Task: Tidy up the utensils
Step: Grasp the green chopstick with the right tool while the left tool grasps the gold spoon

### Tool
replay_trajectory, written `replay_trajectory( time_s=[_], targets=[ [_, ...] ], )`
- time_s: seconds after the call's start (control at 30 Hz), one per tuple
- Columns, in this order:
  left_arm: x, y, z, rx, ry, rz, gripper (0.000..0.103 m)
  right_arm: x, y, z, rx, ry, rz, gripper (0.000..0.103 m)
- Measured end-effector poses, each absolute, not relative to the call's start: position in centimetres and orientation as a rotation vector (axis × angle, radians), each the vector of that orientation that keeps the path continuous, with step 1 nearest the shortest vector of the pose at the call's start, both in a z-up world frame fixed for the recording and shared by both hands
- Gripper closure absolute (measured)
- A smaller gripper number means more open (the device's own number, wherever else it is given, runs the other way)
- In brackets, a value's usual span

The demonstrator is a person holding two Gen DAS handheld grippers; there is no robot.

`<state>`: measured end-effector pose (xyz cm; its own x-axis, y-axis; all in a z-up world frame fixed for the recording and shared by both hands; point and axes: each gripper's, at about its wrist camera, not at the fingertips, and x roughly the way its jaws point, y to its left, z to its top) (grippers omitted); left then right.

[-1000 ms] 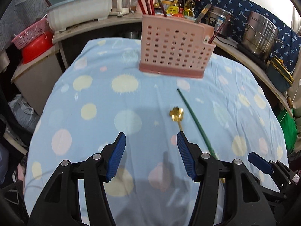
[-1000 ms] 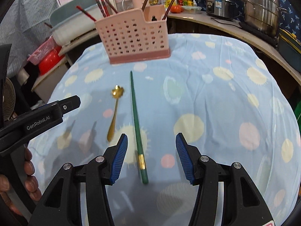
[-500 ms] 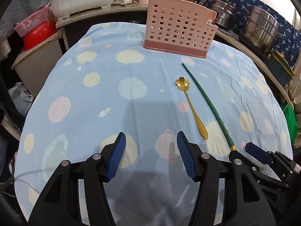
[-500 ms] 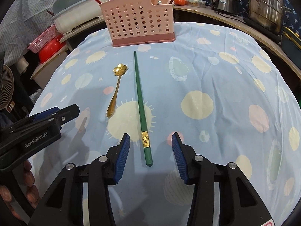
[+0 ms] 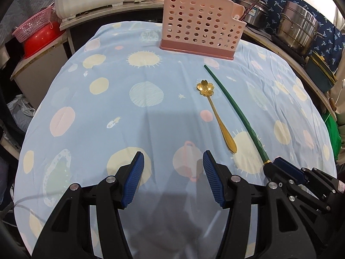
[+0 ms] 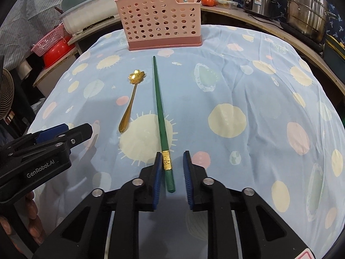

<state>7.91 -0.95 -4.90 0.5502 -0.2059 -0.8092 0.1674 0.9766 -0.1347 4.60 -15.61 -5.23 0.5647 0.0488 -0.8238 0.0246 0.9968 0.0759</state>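
Now | L tongs (image 5: 172,154) open | R tongs (image 6: 172,153) astride chopstick (image 6: 159,112), unclamped | spoon (image 6: 130,105) beside, rack (image 6: 159,21) beyond

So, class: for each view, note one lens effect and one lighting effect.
Left wrist view: the fisheye bows the green chopstick into a curve, and the left gripper throws a grey shadow on the cloth. Right wrist view: black vignette fills the corners, glare brightens the bowl of the gold spoon, and nothing looks motion-blurred.

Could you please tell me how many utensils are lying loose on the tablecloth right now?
2: a gold spoon on the left and a green chopstick beside it. Others stand in the pink holder, partly hidden.
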Motion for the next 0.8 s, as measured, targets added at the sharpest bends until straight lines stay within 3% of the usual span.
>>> replay_trajectory(
  time_s=[0.43, 0.57, 0.8],
  targets=[
    [8.5, -2.2, -4.5, -0.046, 0.964, -0.243, 0.047, 4.7, -17.4, -5.0, 0.132, 0.968, -0.017, 0.096],
    [8.9, -3.3, -4.5, -0.052, 0.966, -0.267, 0.041, 5.1, -18.0, -5.1, 0.15, 0.97, -0.02, 0.096],
    [9.9, -5.3, -5.4, -0.043, 0.995, -0.308, 0.043, 5.4, -18.6, -5.0, 0.181, 0.97, -0.02, 0.096]
  ],
)
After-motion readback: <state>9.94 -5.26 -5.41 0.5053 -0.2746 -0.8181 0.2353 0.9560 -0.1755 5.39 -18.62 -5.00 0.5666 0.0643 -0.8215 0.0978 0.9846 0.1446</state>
